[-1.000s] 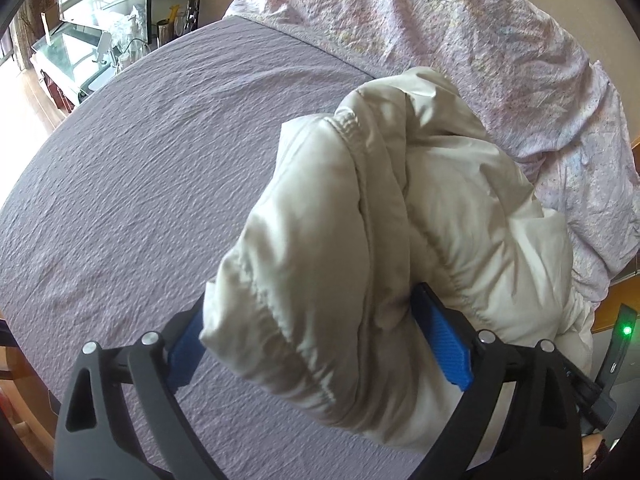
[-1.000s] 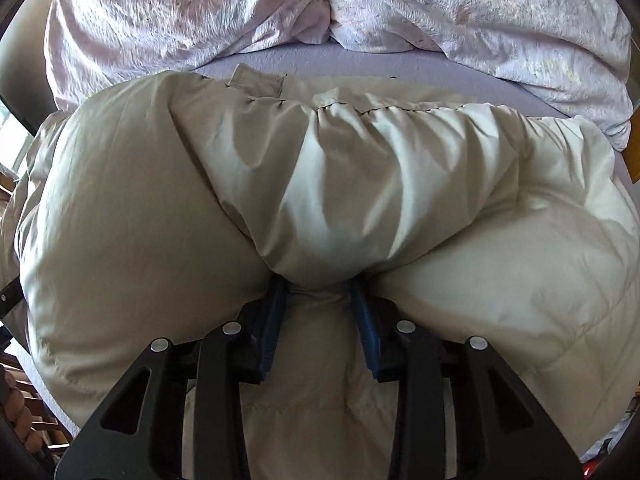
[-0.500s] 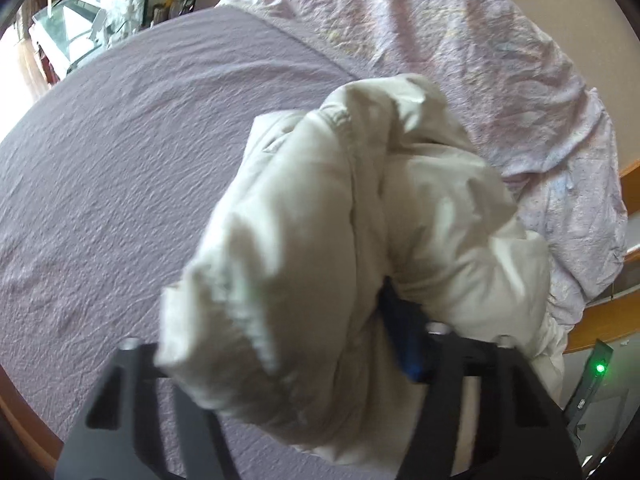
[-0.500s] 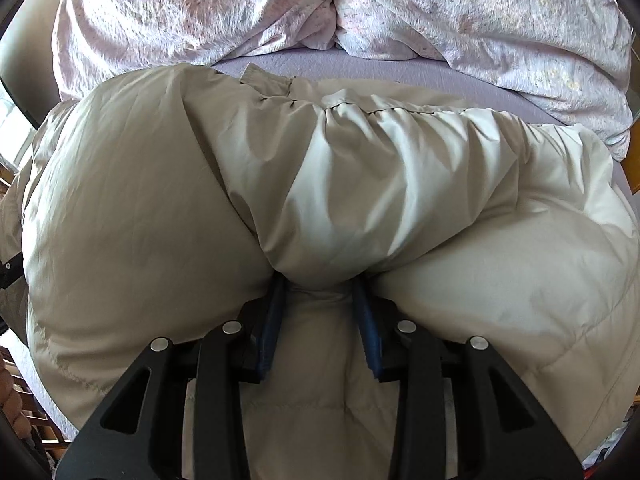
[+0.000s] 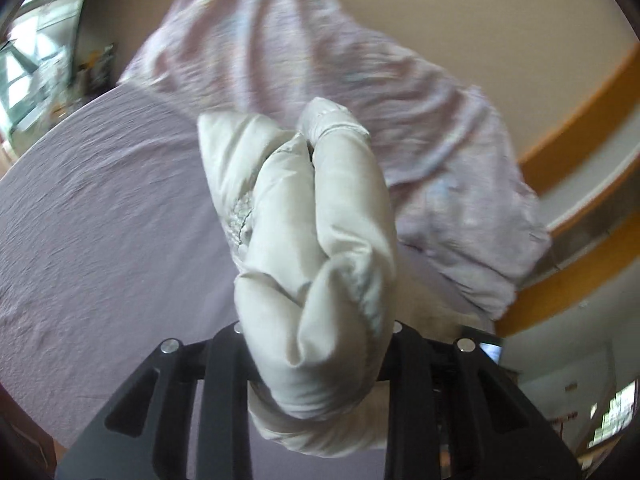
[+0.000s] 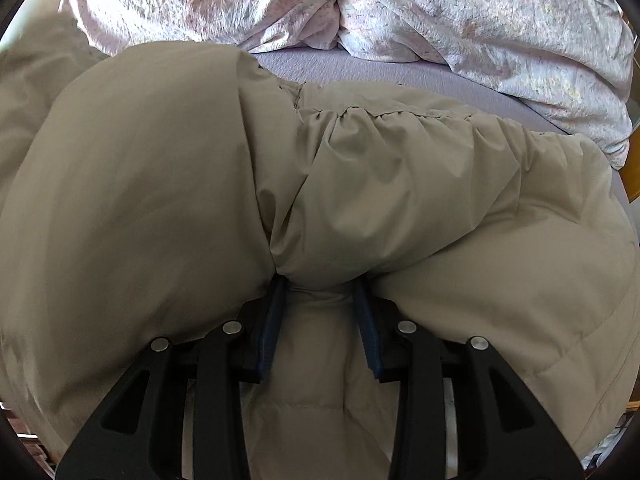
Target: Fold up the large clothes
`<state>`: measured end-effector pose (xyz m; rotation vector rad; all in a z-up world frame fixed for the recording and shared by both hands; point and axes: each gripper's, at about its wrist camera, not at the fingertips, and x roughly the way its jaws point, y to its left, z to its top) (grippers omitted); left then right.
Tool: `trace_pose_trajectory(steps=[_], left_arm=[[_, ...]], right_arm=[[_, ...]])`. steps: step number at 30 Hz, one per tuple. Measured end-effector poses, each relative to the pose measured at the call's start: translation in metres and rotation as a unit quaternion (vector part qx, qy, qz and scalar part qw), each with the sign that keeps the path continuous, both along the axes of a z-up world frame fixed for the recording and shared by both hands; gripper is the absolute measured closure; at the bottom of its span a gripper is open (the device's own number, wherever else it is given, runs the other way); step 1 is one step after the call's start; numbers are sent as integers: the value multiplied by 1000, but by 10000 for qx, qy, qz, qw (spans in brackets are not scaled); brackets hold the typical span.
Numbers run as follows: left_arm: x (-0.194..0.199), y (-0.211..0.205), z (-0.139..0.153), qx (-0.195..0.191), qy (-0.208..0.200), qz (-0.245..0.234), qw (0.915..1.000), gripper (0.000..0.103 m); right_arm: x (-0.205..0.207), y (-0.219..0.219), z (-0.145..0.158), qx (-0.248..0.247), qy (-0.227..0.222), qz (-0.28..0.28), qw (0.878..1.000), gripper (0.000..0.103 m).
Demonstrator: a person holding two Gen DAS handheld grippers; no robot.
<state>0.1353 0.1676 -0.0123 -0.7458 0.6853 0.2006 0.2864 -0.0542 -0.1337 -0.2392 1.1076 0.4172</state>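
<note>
Evidently unlabelled, cream jacket [image 6: 400, 184] fills both grippers.

The puffy jacket [image 5: 316, 264] hides the left gripper's [image 5: 316, 364] fingertips (background blurred).

No legible text, label, brand, number or sign appears in either view. The cream jacket [image 6: 400, 184] carries no readable marking on its visible fabric. The patterned bedding [image 6: 480, 20] shows a print only, with no characters. In the left wrist view, small items at the far left edge and a framed object at the lower right are too blurred and too small to read.
</note>
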Motion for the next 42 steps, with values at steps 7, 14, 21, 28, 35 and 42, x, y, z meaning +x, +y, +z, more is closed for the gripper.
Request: trace_pose_trajectory(steps=[7,14,21,28,35,42], left_arm=[[26,-67,26,198,-292,-742,9966,76],[48,-124,30,612,-227,-1158,9911,75],[61,-172,23,828,-163,-1382,9868,74],[77,-230,13,877,-116,-1709,9813,74],[95,-293,-3,873,72,-2230,9709,74],[116,-353,-28,858,457,-2793,9553,74]], right_arm=[[5,-6,-1,289,144,68,9995,66],[11,-26,4,635,325,161,9973,66],[13,-82,28,1057,3,30,9944,66],[19,-163,48,1047,-516,-516,9918,62],[25,-242,44,1046,-511,-1209,9858,61],[25,-306,41,1071,-496,-1818,9762,61]])
